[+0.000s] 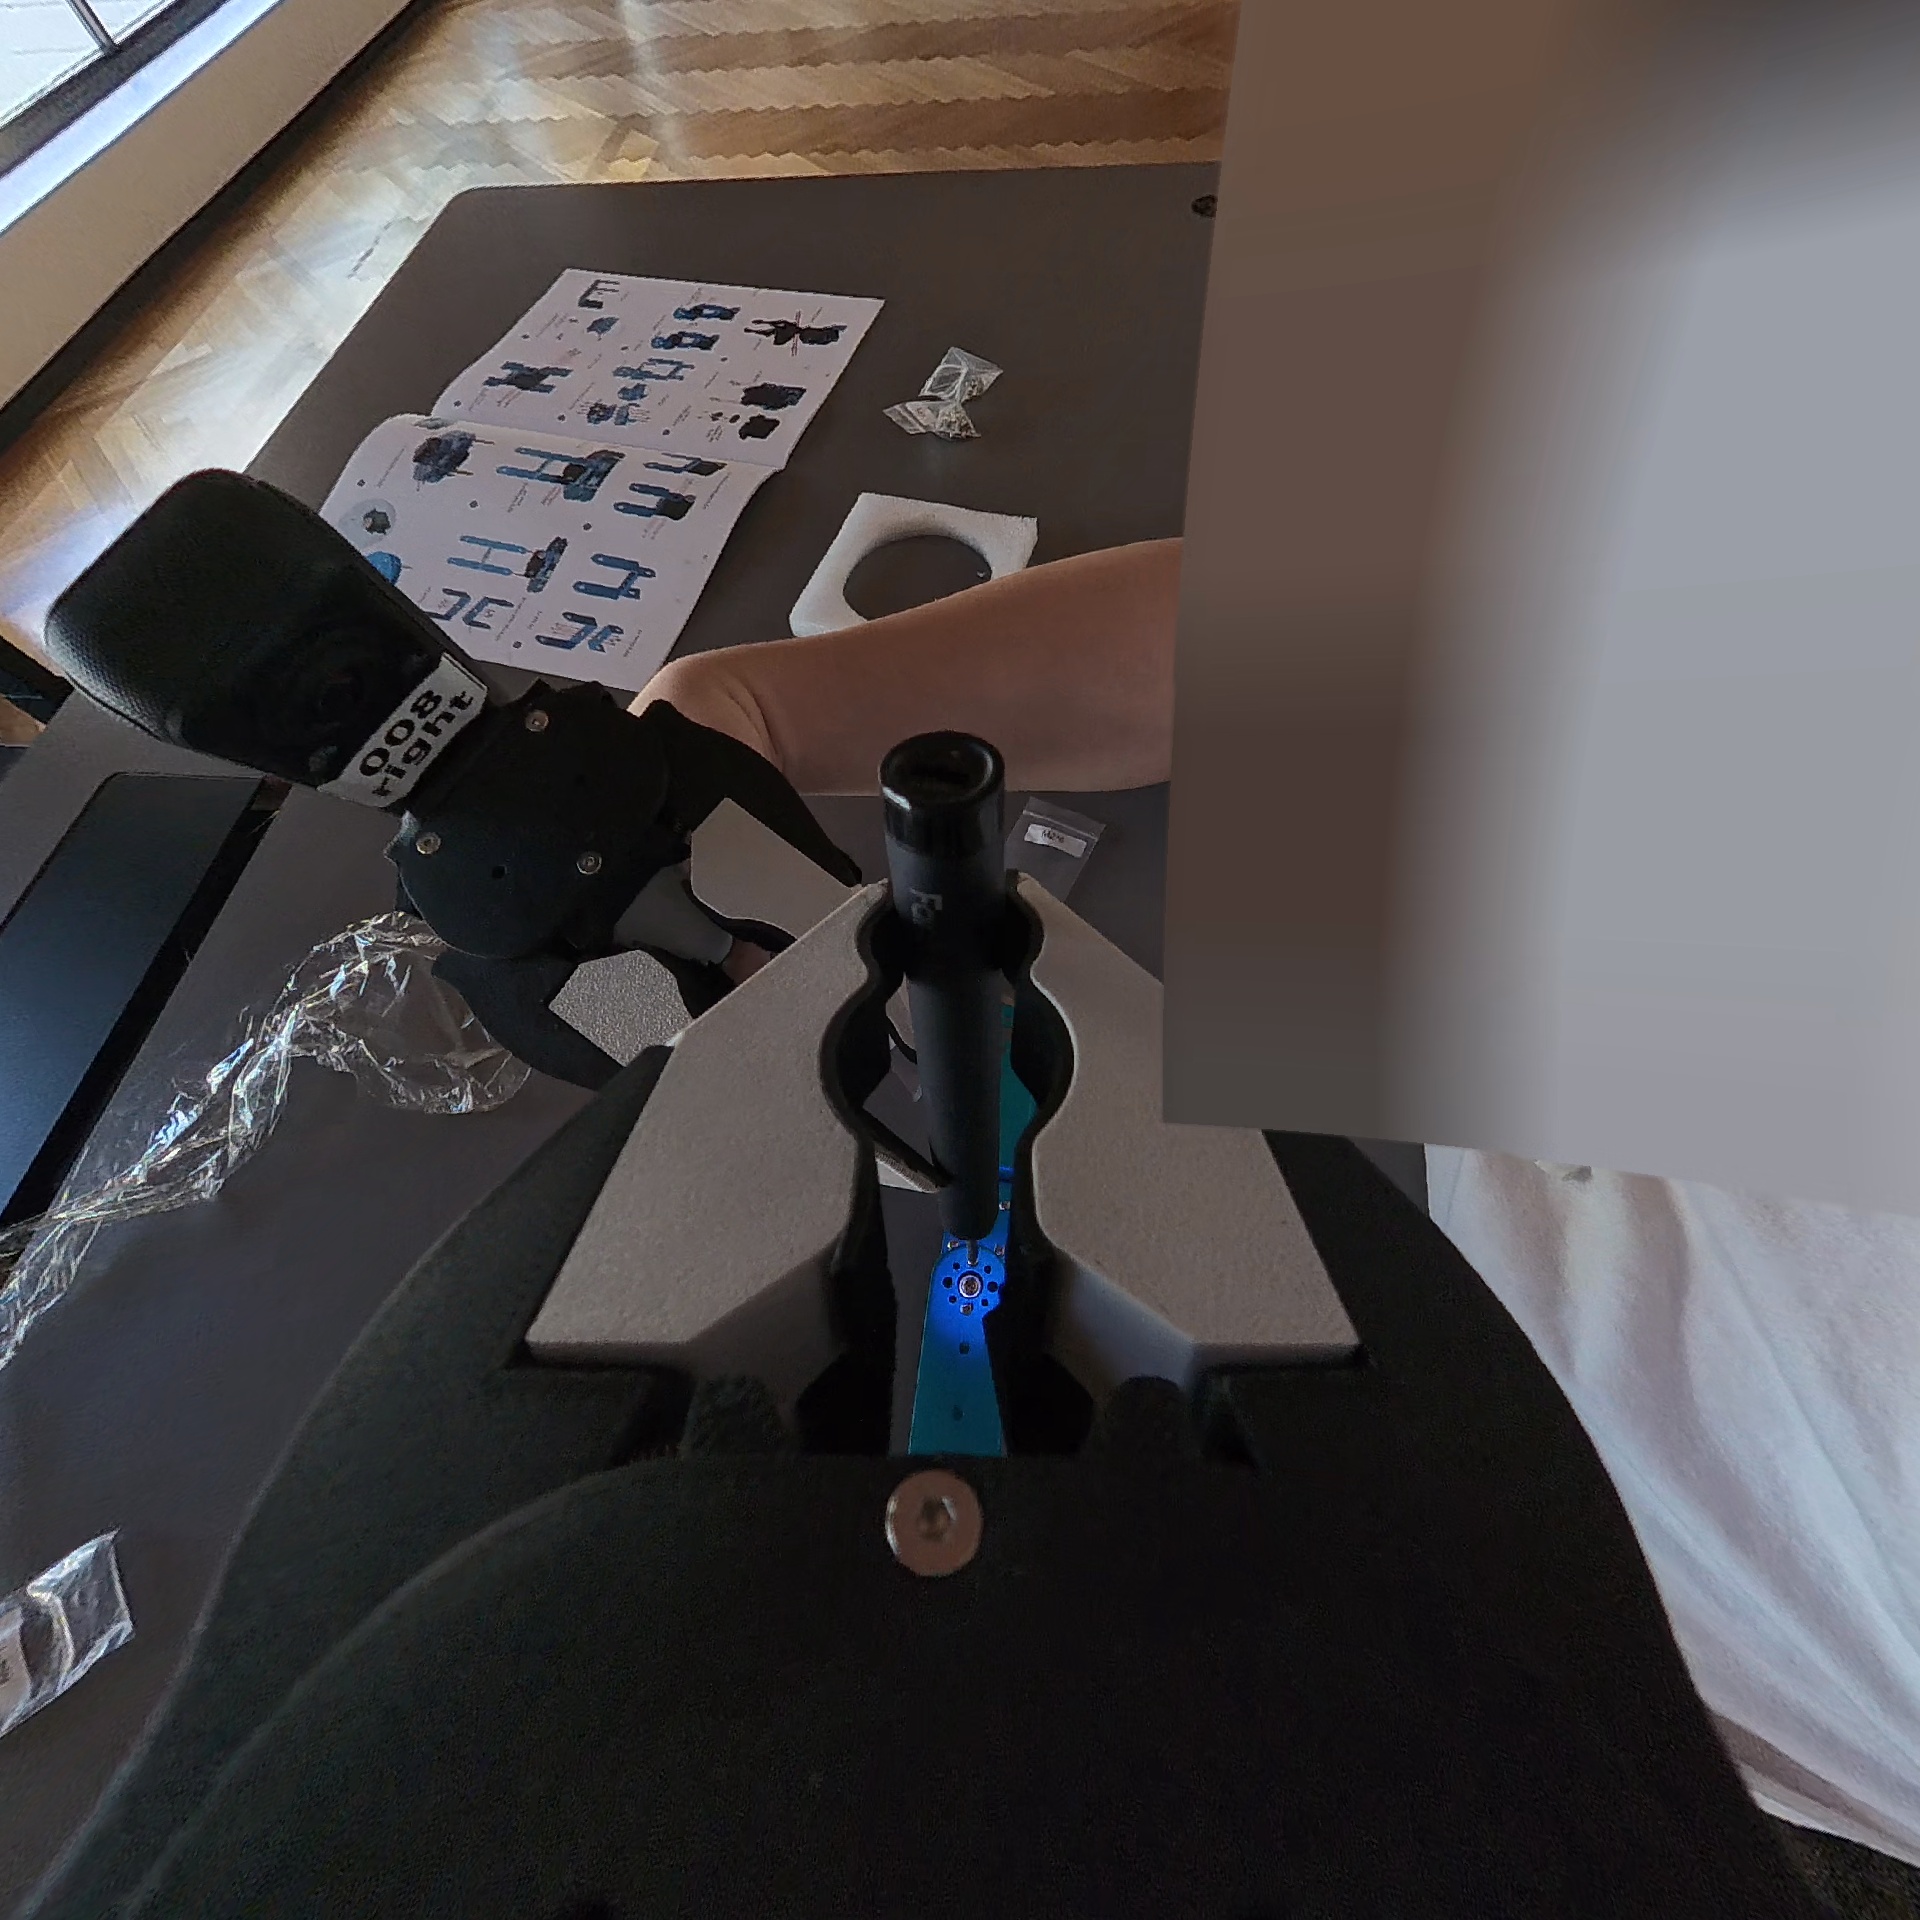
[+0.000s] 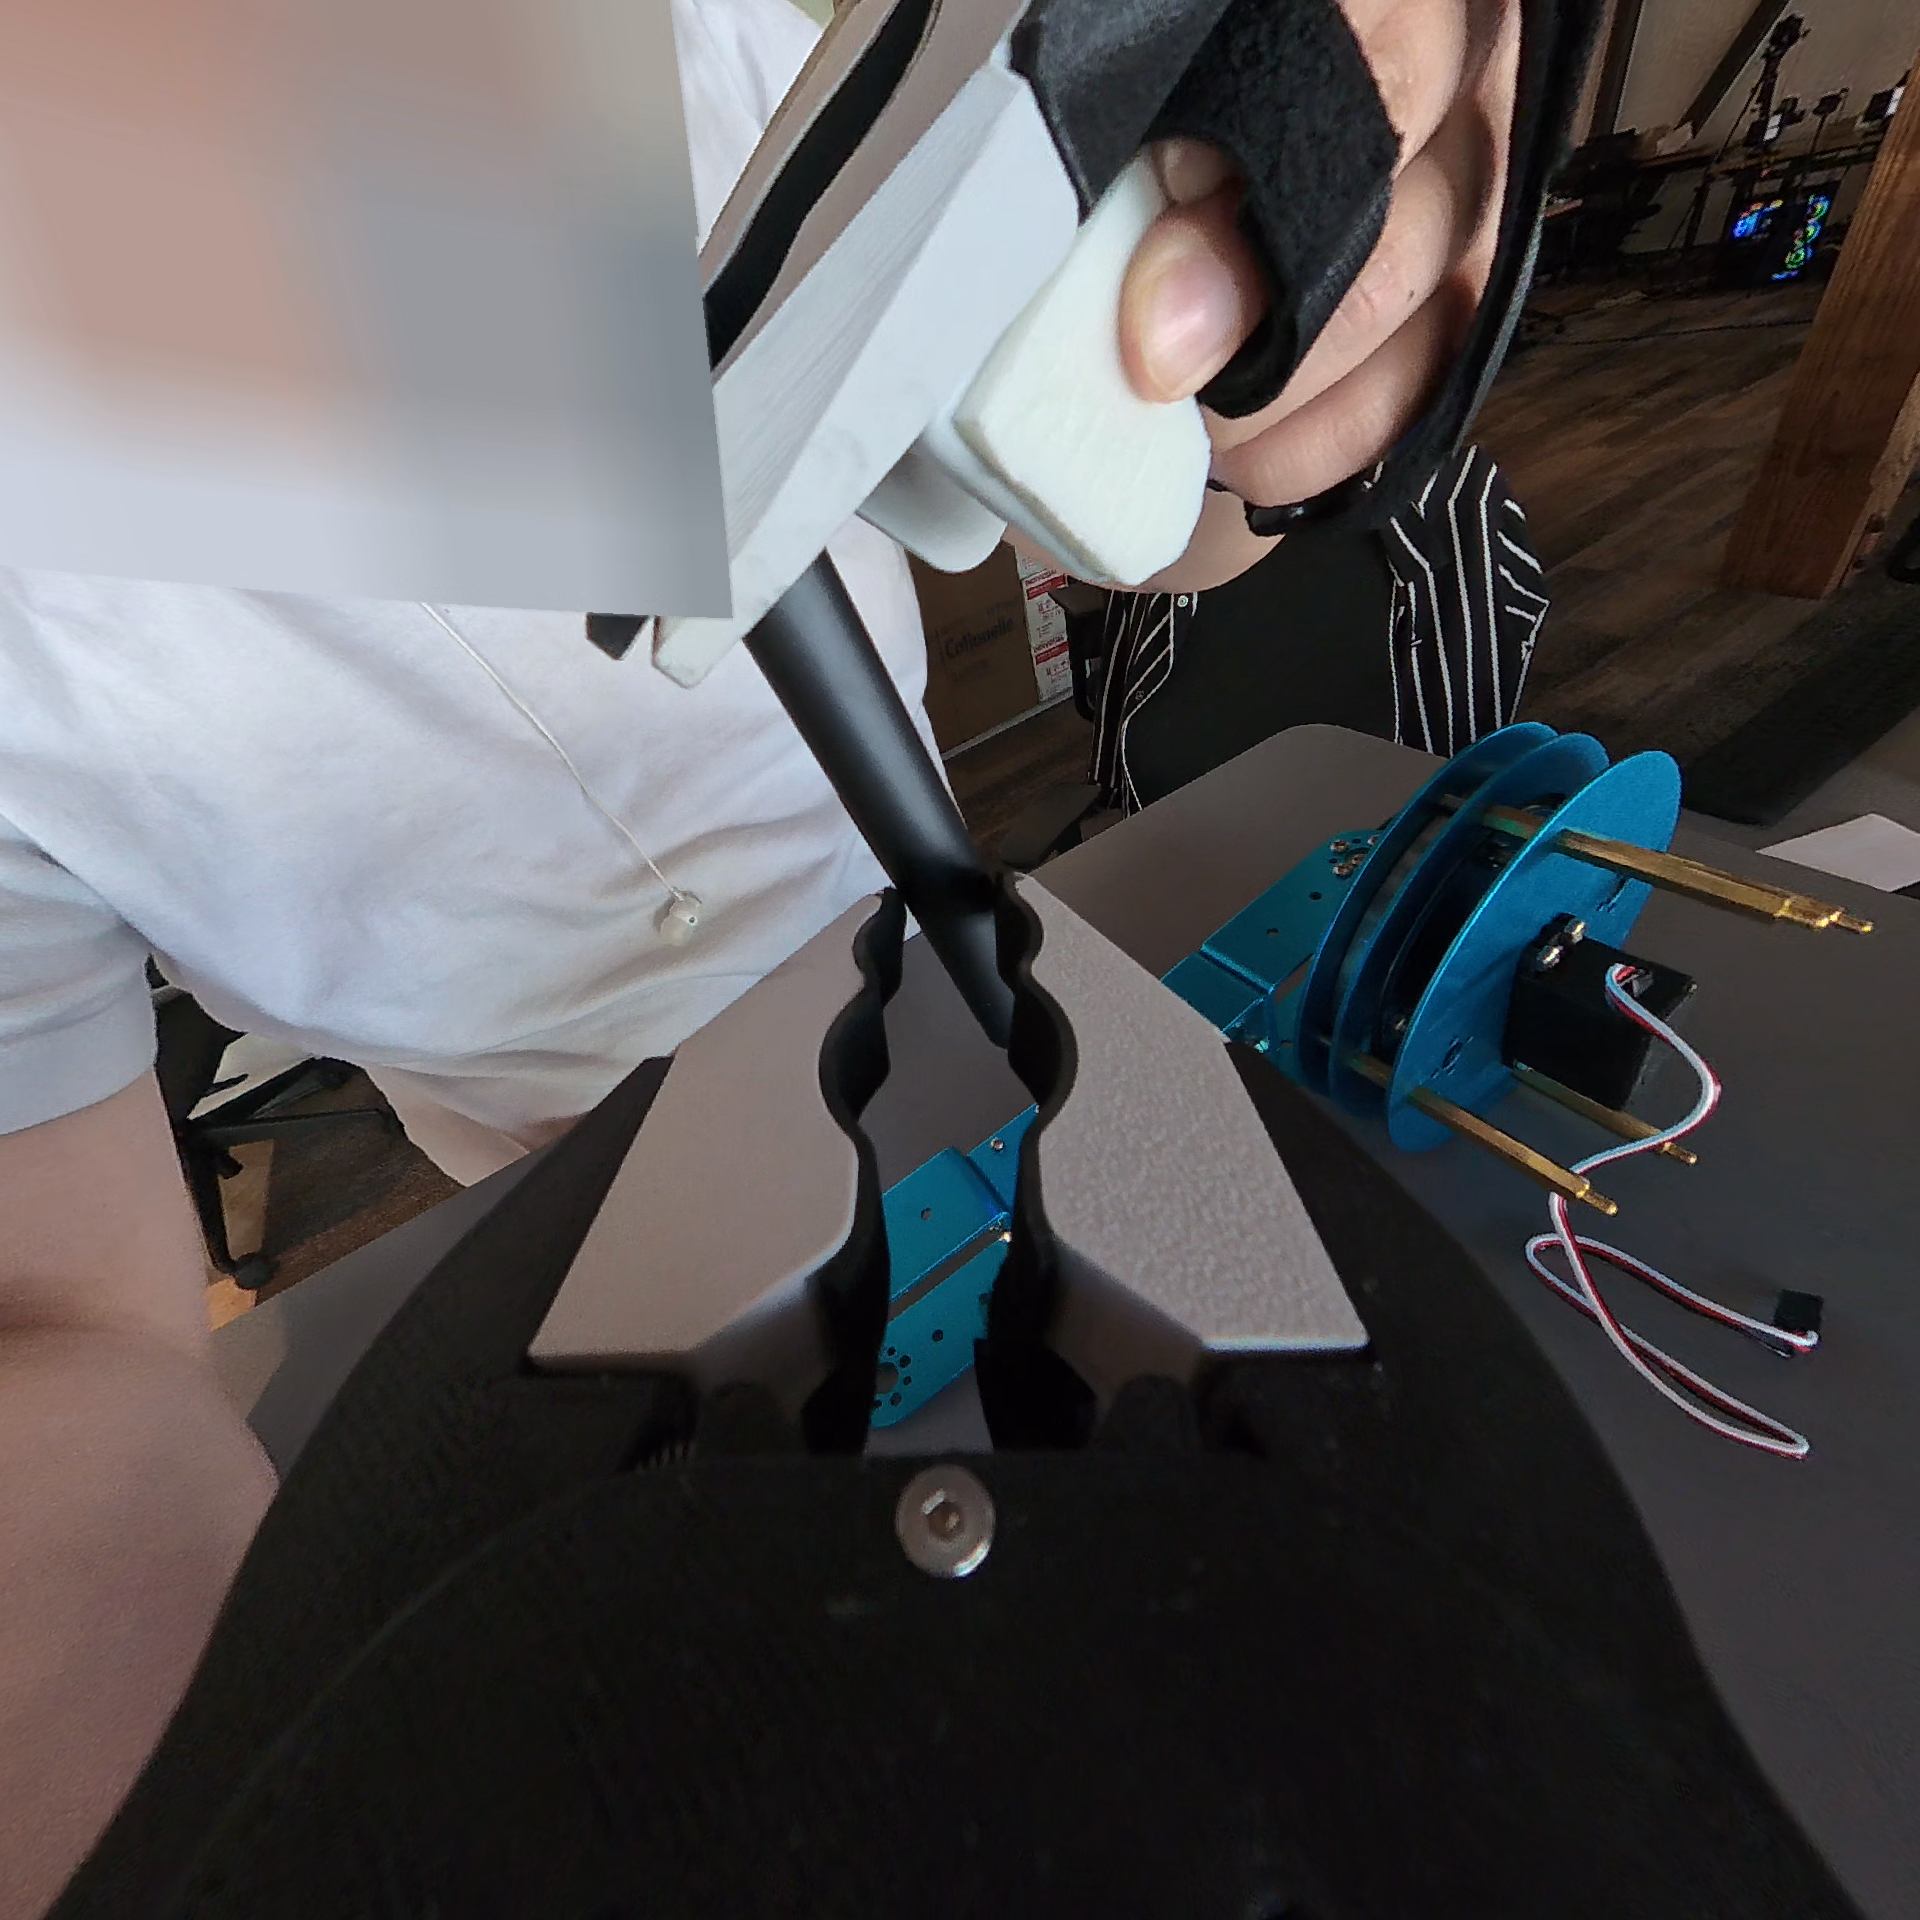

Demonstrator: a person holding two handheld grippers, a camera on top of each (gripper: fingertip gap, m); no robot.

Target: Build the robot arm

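Observation:
In the left wrist view my left gripper (image 1: 951,904) is shut on a black pen-shaped electric screwdriver (image 1: 951,987). The tool points down, and its lit tip rests on a screw hole in a blue metal bracket (image 1: 961,1340). In the right wrist view my right gripper (image 2: 951,914) is closed around the same blue bracket (image 2: 935,1236) and holds it just above the dark table (image 2: 1558,1558). The screwdriver (image 2: 862,727) slants down between its fingertips. The left gripper's white fingers (image 2: 894,270) are above. The right gripper also shows in the left wrist view (image 1: 748,945).
A blue round-plate assembly (image 2: 1486,935) with brass standoffs, a black servo and loose wires (image 2: 1662,1299) lies at the right. An open manual (image 1: 603,468), a white foam frame (image 1: 914,561), crumpled clear wrap (image 1: 260,1060) and small hardware bags (image 1: 945,395) are on the table. A person in a white shirt (image 2: 364,779) is close behind.

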